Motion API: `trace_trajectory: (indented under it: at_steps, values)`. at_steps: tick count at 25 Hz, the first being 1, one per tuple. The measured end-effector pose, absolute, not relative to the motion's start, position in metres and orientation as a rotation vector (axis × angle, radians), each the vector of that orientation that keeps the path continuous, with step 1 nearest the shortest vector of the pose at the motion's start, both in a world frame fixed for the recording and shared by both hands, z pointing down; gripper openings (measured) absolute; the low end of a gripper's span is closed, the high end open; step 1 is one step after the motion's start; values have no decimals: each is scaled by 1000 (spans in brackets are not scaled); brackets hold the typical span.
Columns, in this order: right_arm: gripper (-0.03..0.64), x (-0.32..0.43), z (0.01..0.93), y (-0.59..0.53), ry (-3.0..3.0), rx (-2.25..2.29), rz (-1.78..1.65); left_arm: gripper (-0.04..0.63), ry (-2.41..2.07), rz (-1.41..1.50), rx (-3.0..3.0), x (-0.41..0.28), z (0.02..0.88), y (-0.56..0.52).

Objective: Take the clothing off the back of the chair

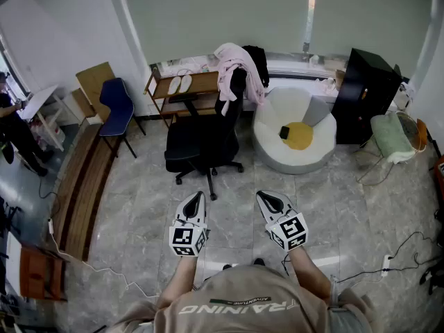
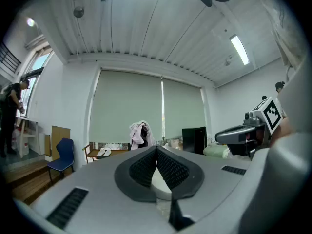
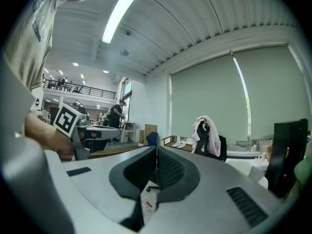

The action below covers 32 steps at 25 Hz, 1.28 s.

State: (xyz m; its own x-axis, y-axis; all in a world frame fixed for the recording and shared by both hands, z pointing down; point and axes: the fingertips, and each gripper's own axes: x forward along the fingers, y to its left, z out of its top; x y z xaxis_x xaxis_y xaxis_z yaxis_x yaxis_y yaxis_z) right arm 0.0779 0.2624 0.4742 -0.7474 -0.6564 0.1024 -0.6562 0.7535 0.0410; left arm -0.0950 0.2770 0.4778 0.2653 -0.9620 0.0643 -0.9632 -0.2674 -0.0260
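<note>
A pale pink garment hangs over the backrest of a black swivel office chair in the middle of the room; something dark hangs behind it. The pink garment shows far off in the left gripper view, and the same garment far off in the right gripper view. My left gripper and right gripper are held level side by side, well short of the chair. Both have their jaws together with nothing between them.
A blue chair stands at the left by a wooden platform. A low wooden shelf is behind the office chair. A round white seat with a yellow cushion and a black cabinet stand at the right. Cables lie on the tiled floor. A person is at the far left.
</note>
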Motion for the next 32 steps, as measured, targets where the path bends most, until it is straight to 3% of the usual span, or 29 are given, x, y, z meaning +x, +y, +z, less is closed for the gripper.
trace_trajectory:
  at_steps: [9, 24, 32]
  values:
    - [34, 59, 472, 261, -2831, 1073, -10, 12, -1895, 123, 2489, -119, 479, 278]
    - [35, 53, 509, 273, -2719, 1099, 39, 12, -1611, 126, 2528, -94, 519, 274]
    - [35, 67, 518, 199, -2755, 1028, 78, 12, -1648, 120, 2515, -82, 511, 210]
